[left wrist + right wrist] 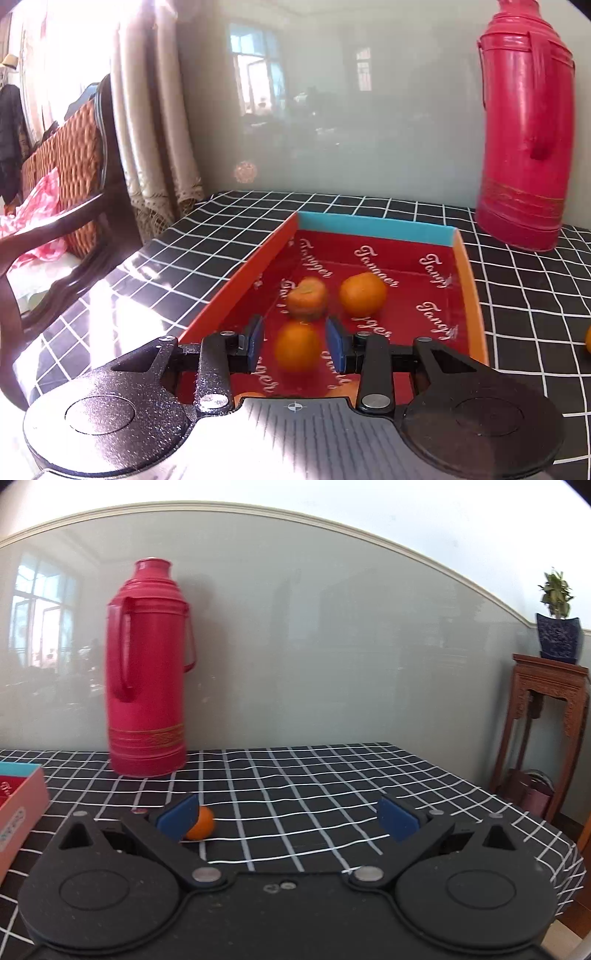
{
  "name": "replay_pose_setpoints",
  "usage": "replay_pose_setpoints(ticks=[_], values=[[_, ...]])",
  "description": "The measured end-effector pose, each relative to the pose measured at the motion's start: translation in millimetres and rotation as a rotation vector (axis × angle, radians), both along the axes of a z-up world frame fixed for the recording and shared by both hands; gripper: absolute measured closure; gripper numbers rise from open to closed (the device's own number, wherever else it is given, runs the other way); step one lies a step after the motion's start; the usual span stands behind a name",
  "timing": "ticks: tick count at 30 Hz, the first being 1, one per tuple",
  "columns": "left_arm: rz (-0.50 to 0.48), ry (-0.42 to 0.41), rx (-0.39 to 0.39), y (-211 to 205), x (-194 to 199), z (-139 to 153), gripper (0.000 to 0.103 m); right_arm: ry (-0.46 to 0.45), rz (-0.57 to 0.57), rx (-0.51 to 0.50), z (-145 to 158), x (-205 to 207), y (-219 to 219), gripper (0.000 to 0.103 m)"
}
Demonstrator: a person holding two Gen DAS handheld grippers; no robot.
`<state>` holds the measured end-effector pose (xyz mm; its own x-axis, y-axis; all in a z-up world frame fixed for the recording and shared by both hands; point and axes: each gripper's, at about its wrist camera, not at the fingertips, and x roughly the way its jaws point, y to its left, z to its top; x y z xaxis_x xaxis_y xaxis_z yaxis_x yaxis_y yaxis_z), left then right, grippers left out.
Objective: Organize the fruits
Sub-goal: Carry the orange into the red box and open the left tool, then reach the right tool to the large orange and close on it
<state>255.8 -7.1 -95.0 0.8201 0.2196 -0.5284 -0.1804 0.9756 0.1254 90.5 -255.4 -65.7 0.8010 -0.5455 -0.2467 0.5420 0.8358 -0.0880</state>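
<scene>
A shallow red box (469, 280) with orange walls and a blue far wall lies on the checked tablecloth. Two oranges (307, 298) (362, 294) rest inside it. My left gripper (297, 341) hangs over the box, jaws apart, with a blurred third orange (297, 345) between the blue pads (256, 341), gaps on both sides. In the right wrist view my right gripper (290, 818) is wide open above the cloth. A loose orange (201, 823) lies on the cloth just behind its left pad (177, 818). The box corner (20, 805) shows at far left.
A tall red thermos (524, 129) stands at the back beside the box, also in the right wrist view (146, 679). Another orange (587, 339) peeks in at the right edge. A wooden chair (66, 206) stands left of the table; a carved plant stand (543, 731) stands right.
</scene>
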Motion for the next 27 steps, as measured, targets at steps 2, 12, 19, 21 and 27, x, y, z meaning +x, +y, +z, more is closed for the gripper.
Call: replay_pose_setpoints(ticks=[2, 12, 19, 21, 27], values=[[0.02, 0.001, -0.022, 6.0, -3.8, 1.4, 0.015, 0.011, 0.03, -0.003, -0.3, 5.0, 8.2, 0.006], [0.044, -0.096, -0.041, 40.5, -47.6, 22.8, 0.011, 0.072, 0.17, -0.003, -5.7, 31.8, 38.3, 0.006], [0.103, -0.142, -0.031, 74.3, -75.4, 24.2, 0.008, 0.118, 0.24, 0.001, -11.3, 51.3, 50.8, 0.011], [0.125, -0.161, -0.019, 81.5, -82.6, 24.3, 0.007, 0.138, 0.259, -0.025, -13.2, 57.2, 56.6, 0.021], [0.174, -0.205, 0.031, 94.4, -91.9, 22.1, 0.004, 0.216, 0.289, -0.069, -22.8, 76.3, 69.0, 0.037]])
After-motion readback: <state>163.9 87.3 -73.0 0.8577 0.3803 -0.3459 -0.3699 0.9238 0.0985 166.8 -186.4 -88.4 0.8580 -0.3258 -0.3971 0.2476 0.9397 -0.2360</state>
